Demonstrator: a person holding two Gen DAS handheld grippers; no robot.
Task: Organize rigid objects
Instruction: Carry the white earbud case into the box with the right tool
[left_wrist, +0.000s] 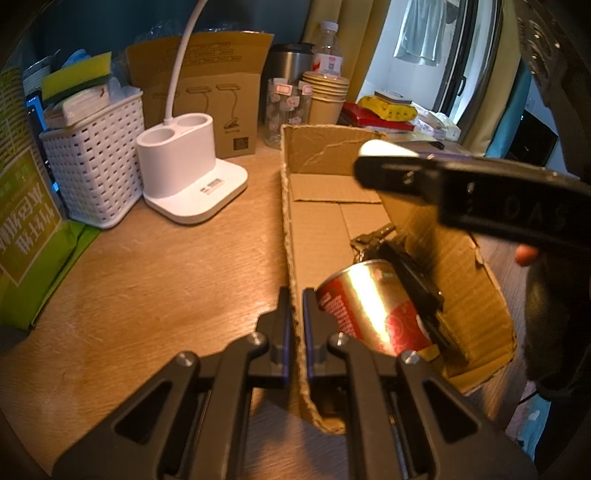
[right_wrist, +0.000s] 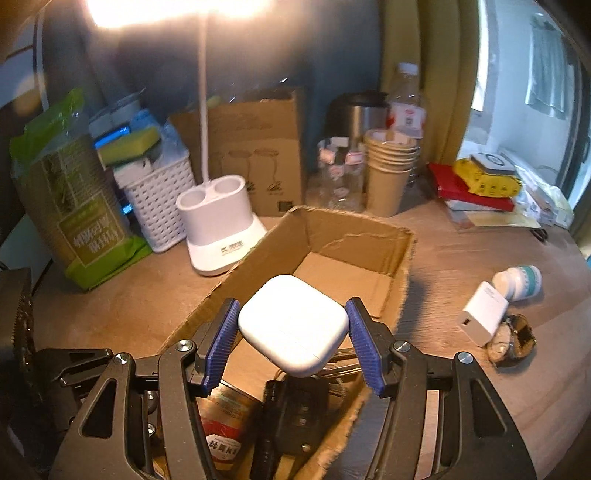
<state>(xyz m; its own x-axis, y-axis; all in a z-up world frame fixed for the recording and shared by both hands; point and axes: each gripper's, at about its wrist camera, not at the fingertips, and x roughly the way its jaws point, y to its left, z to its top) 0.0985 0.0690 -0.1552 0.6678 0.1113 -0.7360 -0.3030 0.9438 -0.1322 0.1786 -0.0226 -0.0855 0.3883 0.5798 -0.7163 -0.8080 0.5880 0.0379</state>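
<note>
Now the white case (right_wrist: 293, 325) sits pinched between the right fingers (right_wrist: 221, 341), above the cardboard box (right_wrist: 354, 229).

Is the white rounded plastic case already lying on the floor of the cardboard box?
No, the white rounded plastic case is held up between the blue pads of the right gripper, above the open cardboard box.

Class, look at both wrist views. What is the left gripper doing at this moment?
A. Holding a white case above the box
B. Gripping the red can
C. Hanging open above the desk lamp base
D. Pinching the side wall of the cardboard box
D: in the left wrist view the left gripper has its pads shut on the near side wall of the cardboard box, with the red can lying inside, untouched.
</note>
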